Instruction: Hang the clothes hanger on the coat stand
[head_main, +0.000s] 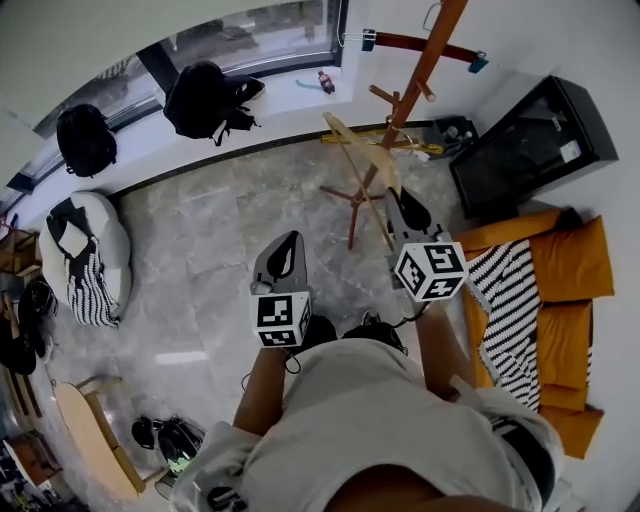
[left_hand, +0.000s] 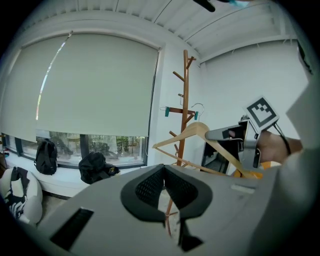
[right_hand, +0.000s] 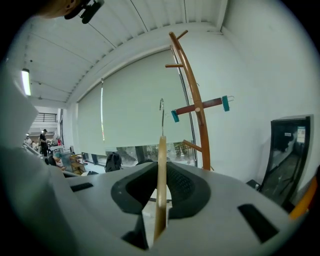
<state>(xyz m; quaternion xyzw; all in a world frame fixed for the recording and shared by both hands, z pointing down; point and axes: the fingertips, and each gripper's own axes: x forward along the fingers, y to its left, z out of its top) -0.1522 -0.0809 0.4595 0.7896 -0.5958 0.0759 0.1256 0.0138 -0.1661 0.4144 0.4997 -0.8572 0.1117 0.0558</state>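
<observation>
The right gripper (head_main: 400, 205), jaws pinching the wooden clothes hanger (head_main: 365, 160), is holding it aloft near the coat stand (head_main: 420, 70), not yet hung (left gripper (head_main: 287, 242) jaws pressed together, empty), so the next move is probably calling for lifting its hook over a peg.

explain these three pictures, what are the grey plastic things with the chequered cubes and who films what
A person wears a head camera and holds a hand-worked gripper in each hand; the marked cubes belong to those grippers. The head view looks down on both. The other two views come from cameras on the left gripper and the right gripper, looking along their jaws. The right gripper is clamped on a pale wooden hanger; the left is closed on nothing. Ahead stands a wooden coat stand, with a clip hanger already on it. A black backpack sits on the window ledge.
</observation>
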